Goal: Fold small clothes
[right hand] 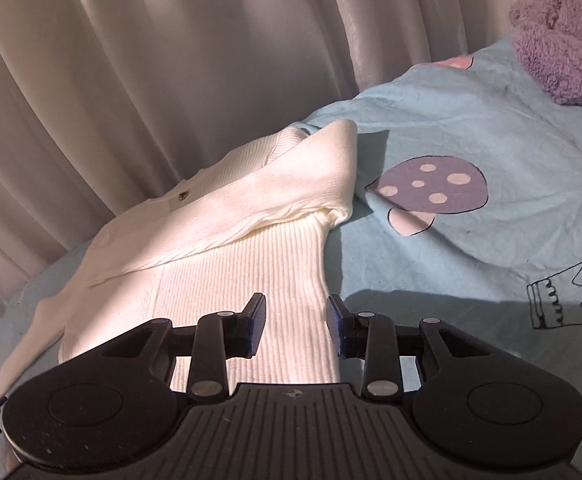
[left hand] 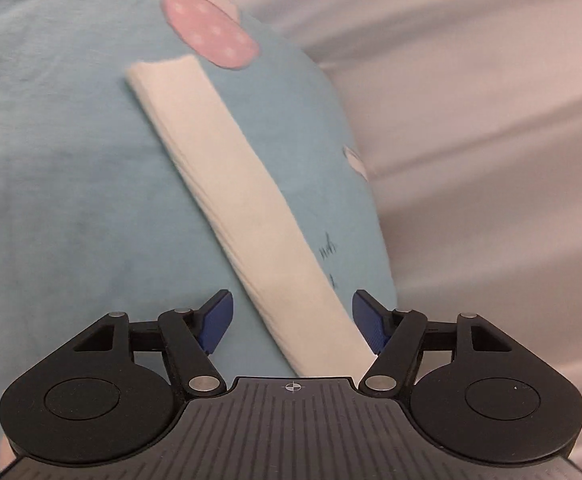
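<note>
A white ribbed sweater [right hand: 227, 264] lies flat on the light blue bed sheet [right hand: 471, 240], with one sleeve [right hand: 291, 184] folded across its chest. My right gripper [right hand: 296, 326] hovers over the sweater's lower part. Its blue pads stand apart, and only flat knit shows in the gap. In the left wrist view a long white sleeve [left hand: 231, 184] runs diagonally over the sheet [left hand: 51, 160] and passes between the fingers of my left gripper [left hand: 293, 320]. That gripper is wide open; the sleeve's edge lies close to the right pad [left hand: 371, 324], with no squeeze on it.
Pale curtains [right hand: 151, 60] hang along the far side of the bed. A purple plush toy [right hand: 563, 36] sits at the back right. The sheet carries a mushroom print [right hand: 431, 188], a crown print [right hand: 563, 300] and a pink dotted patch [left hand: 211, 28].
</note>
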The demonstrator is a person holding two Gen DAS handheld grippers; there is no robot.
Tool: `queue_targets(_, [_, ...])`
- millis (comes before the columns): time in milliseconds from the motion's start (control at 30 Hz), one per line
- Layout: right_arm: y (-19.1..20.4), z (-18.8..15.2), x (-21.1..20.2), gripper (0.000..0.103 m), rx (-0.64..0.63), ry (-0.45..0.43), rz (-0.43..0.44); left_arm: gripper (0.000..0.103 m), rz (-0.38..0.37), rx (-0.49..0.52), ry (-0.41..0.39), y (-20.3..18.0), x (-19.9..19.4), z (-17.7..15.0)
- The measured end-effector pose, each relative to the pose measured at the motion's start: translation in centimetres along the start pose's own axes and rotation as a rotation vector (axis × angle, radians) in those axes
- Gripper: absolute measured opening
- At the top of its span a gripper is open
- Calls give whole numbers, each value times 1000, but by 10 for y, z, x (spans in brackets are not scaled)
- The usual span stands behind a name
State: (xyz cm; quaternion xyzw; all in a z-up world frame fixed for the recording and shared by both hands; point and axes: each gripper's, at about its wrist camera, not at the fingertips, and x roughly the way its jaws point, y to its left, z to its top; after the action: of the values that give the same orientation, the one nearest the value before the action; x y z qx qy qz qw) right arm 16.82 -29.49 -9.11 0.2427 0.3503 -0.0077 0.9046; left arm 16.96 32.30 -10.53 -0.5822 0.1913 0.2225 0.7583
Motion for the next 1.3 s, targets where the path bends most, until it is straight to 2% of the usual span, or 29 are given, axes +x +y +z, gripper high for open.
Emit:
queue_targets(100, [9,1,-3,32,-12,-6,14,63,-17,-133,-38,20,2,18])
queue_targets(200, [13,3,-3,32,-11,-5,32,54,-44,-196,-68,28,9,29])
queue_targets(300, [12,5,-3,32,0,-4,35,36,-45,-291,-94,42,15,41])
queue_targets(367, [10,7,-4,32,7,-5,34,18,-37,-351,-122,57,10,53])
queue_targets(433, [9,7,-5,32,7,-10,26,9,-37,-384,-140,64,12,60])
queue_targets(500, [7,8,-6,32,11,-12,22,9,-42,-373,-127,64,13,65])
queue_targets(633, [6,8,-8,32,13,-22,21,9,-65,-216,-149,39,8,61])
queue_targets(733, [6,7,-9,32,10,-26,23,9,-124,8,-127,-7,4,42])
queue_targets(833, [6,6,-10,32,13,-28,33,9,-228,299,-23,-73,3,-13])
queue_targets(933, [7,5,-10,32,5,-27,42,9,-362,571,155,-133,7,-95])
queue_targets(1000, [7,5,-9,32,0,-24,43,25,-440,700,311,-160,13,-158])
queue_targets(1033, [7,5,-8,32,-2,-21,43,51,-471,748,393,-167,18,-187])
queue_targets(1067, [7,6,-6,32,-4,-16,43,66,-477,782,456,-170,22,-212])
queue_targets(1100, [8,7,-4,32,-9,-10,46,66,-464,798,497,-169,26,-231])
queue_targets(1167, [12,11,2,32,-27,4,63,67,-387,798,563,-158,33,-253])
queue_targets(1233, [18,14,11,32,-43,20,87,69,-296,759,576,-144,39,-251])
queue_targets(1300, [27,18,23,32,-57,43,130,75,-228,723,529,-132,37,-237])
